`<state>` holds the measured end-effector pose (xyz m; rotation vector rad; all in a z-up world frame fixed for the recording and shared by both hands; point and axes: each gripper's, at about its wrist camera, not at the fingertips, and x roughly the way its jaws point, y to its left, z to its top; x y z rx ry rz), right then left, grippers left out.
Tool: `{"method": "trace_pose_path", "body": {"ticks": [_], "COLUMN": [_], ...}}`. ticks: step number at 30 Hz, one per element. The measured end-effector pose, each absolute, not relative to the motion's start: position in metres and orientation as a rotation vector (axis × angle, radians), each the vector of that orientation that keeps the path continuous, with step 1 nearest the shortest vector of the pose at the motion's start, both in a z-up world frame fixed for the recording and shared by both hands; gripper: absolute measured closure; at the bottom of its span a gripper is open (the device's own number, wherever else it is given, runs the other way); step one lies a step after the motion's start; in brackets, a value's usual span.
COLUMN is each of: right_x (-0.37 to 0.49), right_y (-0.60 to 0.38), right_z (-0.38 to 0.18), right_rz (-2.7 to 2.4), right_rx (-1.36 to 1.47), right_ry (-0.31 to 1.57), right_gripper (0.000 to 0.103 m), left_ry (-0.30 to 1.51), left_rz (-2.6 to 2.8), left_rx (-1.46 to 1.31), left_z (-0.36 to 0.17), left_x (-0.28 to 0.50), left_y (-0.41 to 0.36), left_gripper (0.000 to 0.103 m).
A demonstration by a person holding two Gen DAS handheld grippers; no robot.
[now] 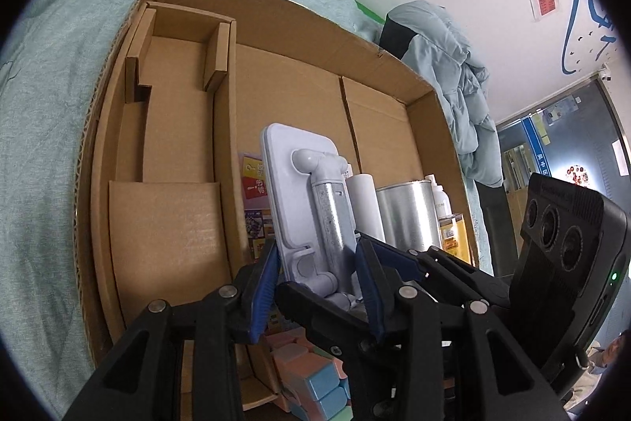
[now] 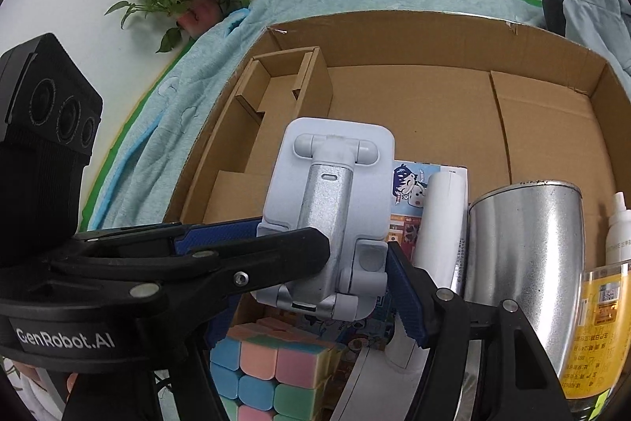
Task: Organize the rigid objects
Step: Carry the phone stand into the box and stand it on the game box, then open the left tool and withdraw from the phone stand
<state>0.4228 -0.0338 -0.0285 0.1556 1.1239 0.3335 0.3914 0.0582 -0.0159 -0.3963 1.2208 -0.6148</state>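
A white and silver folding phone stand (image 1: pixel 315 208) hangs above the big cardboard box (image 1: pixel 292 93), held by both grippers. My left gripper (image 1: pixel 315 251) is shut on its lower part, blue pads on either side. In the right wrist view the phone stand (image 2: pixel 335 192) sits in my right gripper (image 2: pixel 327 263). The right blue pad (image 2: pixel 406 294) presses its edge, and the other pad is hidden under the left gripper's finger (image 2: pixel 276 255), which crosses the stand's front.
Standing in the box are a silver can (image 2: pixel 524 255), a white tube (image 2: pixel 437 219), a spray bottle (image 2: pixel 619 231), a yellow bottle (image 2: pixel 591 330), a pastel cube (image 2: pixel 268 369) and a printed card box (image 2: pixel 410 184). A cardboard divider insert (image 1: pixel 177 113) fills its left side. Teal blanket (image 1: pixel 51 105) surrounds it.
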Motion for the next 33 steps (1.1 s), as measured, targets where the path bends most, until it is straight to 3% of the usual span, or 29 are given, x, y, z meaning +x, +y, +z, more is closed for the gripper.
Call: {"method": "trace_pose_path", "body": {"ticks": [6,8,9,10,12,14,20,27,33], "right_x": [0.417,0.407,0.402,0.393,0.371,0.349,0.264,0.177,0.124], "right_y": [-0.03,-0.031,-0.034,-0.037,-0.046,-0.054,-0.075,-0.08,-0.084], "right_z": [-0.027,-0.018,-0.012,-0.004,0.011,0.017,0.013,0.003,-0.023], "right_rz": [0.319,0.333,0.335,0.328,0.295,0.262,0.291,0.453,0.566], "right_rx": [0.186,0.182,0.183,0.177,0.142,0.105,0.067,0.115,0.272], "right_ry": [1.144,1.11,1.088,1.047,0.953,0.896,0.819,0.947,1.101], "right_gripper": [0.033,0.014,0.009,0.001,0.001,0.001,0.001,0.001,0.001], "left_ry": [1.155,1.08,1.026,0.986,0.864,0.771,0.76,0.746,1.038], "left_rz": [-0.552,-0.526,-0.492,-0.441,-0.291,-0.225,-0.176,-0.105,-0.406], "left_rx": [-0.34,-0.299,-0.263,-0.235,-0.196,-0.144,-0.092,0.001,-0.106], "left_z": [-0.001,0.014,0.025,0.032,0.046,0.054,0.064,0.106,0.016], "left_x": [0.375,0.36,0.348,0.338,0.309,0.276,0.212,0.171,0.172], "left_y": [0.068,0.072,0.075,0.078,0.086,0.09,0.102,0.122,0.079], "left_gripper": [0.063,0.058,0.049,0.029,0.017,0.017,0.016,0.016,0.018]}}
